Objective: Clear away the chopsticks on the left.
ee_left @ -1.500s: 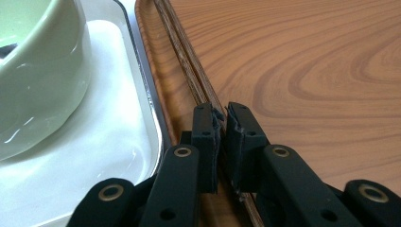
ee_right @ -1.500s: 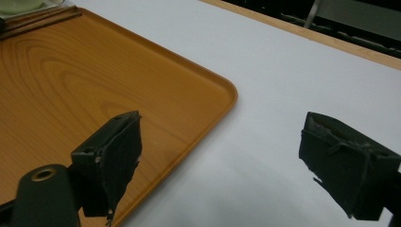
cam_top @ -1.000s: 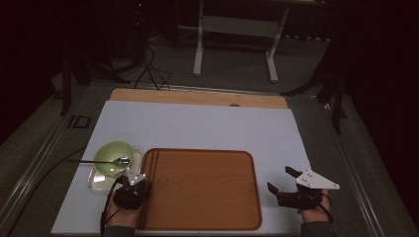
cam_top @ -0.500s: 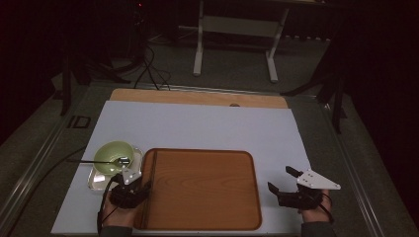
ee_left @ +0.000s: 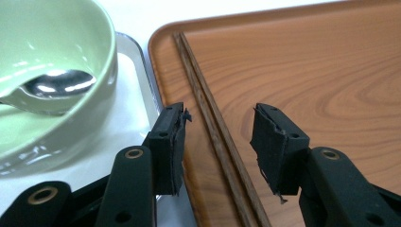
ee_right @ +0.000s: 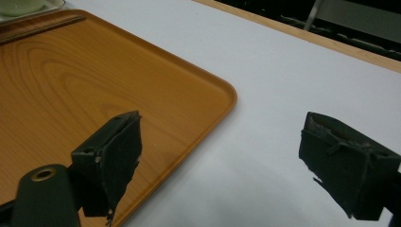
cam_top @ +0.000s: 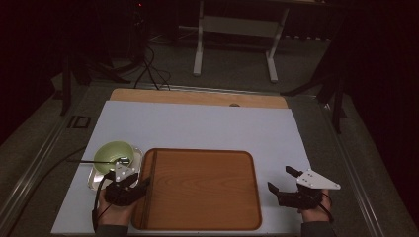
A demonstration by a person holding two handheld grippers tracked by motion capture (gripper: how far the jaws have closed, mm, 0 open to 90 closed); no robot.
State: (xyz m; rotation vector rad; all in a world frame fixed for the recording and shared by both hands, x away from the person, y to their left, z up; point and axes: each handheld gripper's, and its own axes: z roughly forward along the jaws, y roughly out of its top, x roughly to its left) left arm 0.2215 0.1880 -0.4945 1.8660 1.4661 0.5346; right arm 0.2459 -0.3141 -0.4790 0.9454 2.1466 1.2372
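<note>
Your chopsticks (ee_left: 215, 127): two thin dark-brown wooden sticks, side by side, lying along left edge of wooden tray (ee_left: 307, 61). Your left gripper (ee_left: 217, 135) above them, jaws just opened, about half apart, pads clear of sticks, holding nothing. Your right gripper (ee_right: 227, 161) wide open, empty, over tray's right edge. One green bowl (ee_left: 52, 85), one spoon (ee_left: 52, 87) inside, one metal dish (ee_left: 142, 85) under bowl.

My left hand-held gripper (ee_left: 218, 137) sits low, jaws just opened apart, pads pressing on nothing. My right hand-held gripper (ee_right: 234, 161) hovers level, jaws wide. Both wrists look straight, though dimly lit.
</note>
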